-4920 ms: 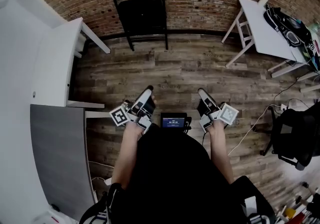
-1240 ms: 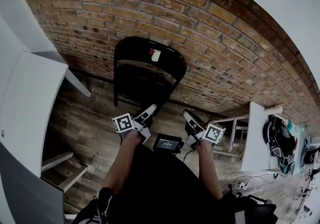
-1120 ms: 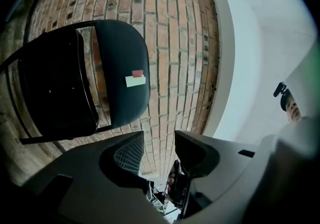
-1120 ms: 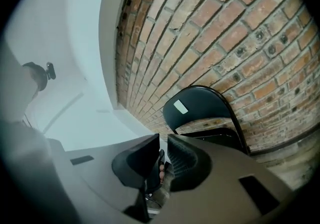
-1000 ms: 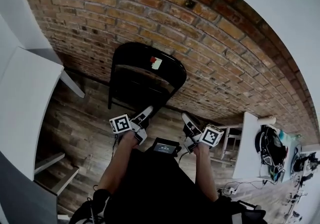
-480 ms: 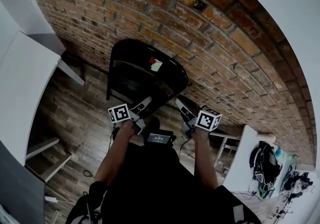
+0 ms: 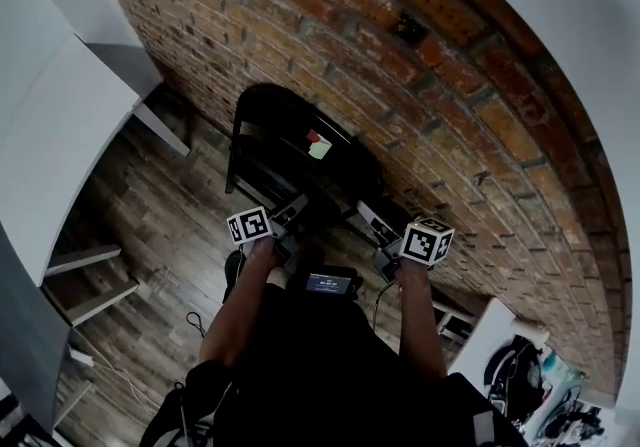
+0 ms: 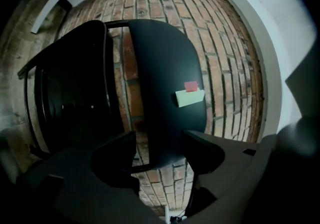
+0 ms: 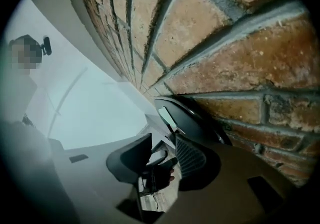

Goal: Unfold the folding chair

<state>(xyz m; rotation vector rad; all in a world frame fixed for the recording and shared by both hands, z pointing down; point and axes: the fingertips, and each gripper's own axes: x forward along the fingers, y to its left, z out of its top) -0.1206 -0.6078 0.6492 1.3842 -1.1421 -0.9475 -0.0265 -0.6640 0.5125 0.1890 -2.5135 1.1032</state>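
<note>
Left gripper point(image 7: 296, 207) and right gripper point(image 7: 367, 218) had jaws opening, holding nothing, just before the folded black chair point(image 7: 285, 140) leaning against the brick wall point(image 7: 450, 85). A shallow bite on its smooth backrest point(image 8: 170, 92) might slip and topple it, I judged.

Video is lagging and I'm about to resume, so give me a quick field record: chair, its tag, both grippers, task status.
chair: black, folded, upright against brick wall
tag: pale with red piece, on backrest
left gripper: jaws opening, backrest lined up ahead, not gripped
right gripper: jaws opening, nothing gripped
task status: unfolding not yet begun
</note>
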